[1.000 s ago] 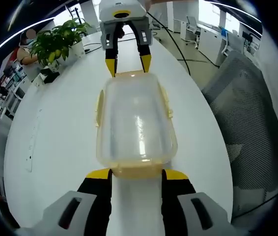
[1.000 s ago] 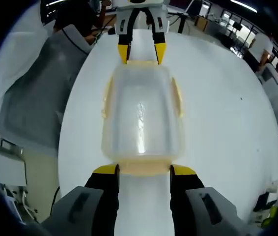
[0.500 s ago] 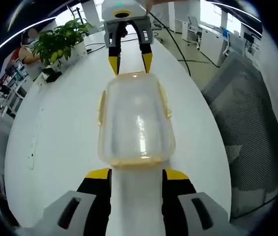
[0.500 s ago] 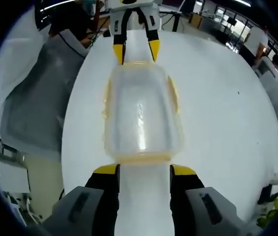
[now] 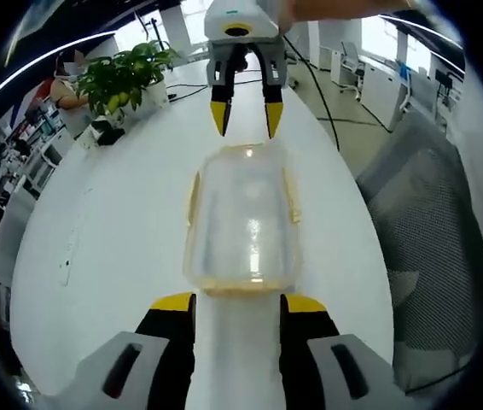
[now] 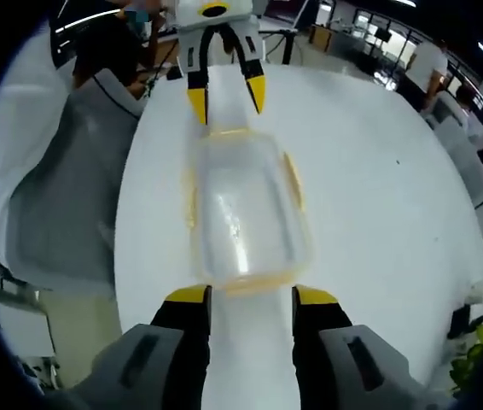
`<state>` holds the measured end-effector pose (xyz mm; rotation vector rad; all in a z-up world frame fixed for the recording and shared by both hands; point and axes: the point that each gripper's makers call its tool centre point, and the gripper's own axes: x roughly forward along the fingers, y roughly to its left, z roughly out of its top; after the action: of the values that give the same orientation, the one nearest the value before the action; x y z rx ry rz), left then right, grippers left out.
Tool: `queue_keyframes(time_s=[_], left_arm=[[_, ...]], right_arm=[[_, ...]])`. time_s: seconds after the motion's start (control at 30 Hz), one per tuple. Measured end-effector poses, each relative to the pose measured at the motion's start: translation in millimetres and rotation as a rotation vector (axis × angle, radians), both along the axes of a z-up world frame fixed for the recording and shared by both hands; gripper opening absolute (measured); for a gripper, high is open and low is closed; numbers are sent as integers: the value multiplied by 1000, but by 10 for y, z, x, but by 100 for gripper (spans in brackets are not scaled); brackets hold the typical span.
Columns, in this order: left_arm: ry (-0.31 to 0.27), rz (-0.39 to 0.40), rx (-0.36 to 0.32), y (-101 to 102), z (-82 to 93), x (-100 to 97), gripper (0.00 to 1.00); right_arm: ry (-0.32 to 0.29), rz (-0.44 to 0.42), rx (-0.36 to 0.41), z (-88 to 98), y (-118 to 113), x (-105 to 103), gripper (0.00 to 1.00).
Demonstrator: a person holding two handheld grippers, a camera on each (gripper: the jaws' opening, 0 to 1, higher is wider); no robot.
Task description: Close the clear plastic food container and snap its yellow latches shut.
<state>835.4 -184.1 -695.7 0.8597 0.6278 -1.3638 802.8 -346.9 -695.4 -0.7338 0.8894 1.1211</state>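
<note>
1. I have pulled both tools back. My left gripper point(image 5: 237, 301) and right gripper point(image 6: 251, 293) now sit just off the ends of the clear plastic food container with yellow latches point(image 5: 243, 224), fingers apart, holding nothing.
2. The lid looks on, so I think the end latches are snapped.
3. The container lies in the middle of the long white bench point(image 5: 113, 248). A green potted plant point(image 5: 125, 75) stands at the far end, and a grey mesh chair point(image 5: 429, 231) is beside the bench.

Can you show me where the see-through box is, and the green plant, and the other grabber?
box point(image 5: 243, 226), left gripper view, middle of its clear lid
plant point(image 5: 125, 75), left gripper view, its leaves
right gripper point(image 5: 247, 118), left gripper view, between its yellow tips
</note>
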Motion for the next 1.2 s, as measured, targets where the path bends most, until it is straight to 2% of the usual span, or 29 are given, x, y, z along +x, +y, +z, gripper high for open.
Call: queue_keyframes(time_s=[0.1,0.27,0.4,0.47,0.53,0.57,0.7,0.77,0.8,0.93,1.1,1.2], left_arm=[[10,82,-35,-20,20,17,33],[57,253,-116,-39,29,35,33],[50,356,-127,25,9,70,32],[75,439,-162,26,5,75,30],[127,510,-217,-9,14,61,30],[135,545,-231,-10,7,72,30],[149,601,-248,-31,-16,52,30],[160,683,-280,-35,-12,80,30],[172,714,-293,-35,-15,85,29],[203,812,-323,-3,-49,114,29],[215,891,-344,40,-121,111,27],[251,946,-381,39,-141,94,24]], right_arm=[[-14,-49,31,33,21,28,33],[-47,-102,65,38,63,33,32],[-90,-209,111,63,60,124,31],[-102,-275,143,84,54,160,31],[-98,-361,203,113,64,187,30],[-98,-396,218,114,52,196,30],[-82,-516,269,67,41,204,29],[-87,-559,288,28,36,218,29],[-80,-607,301,-1,21,230,29],[-79,-701,343,-49,13,253,28],[-66,-777,390,-76,14,240,27],[-56,-810,406,-113,-4,216,26]])
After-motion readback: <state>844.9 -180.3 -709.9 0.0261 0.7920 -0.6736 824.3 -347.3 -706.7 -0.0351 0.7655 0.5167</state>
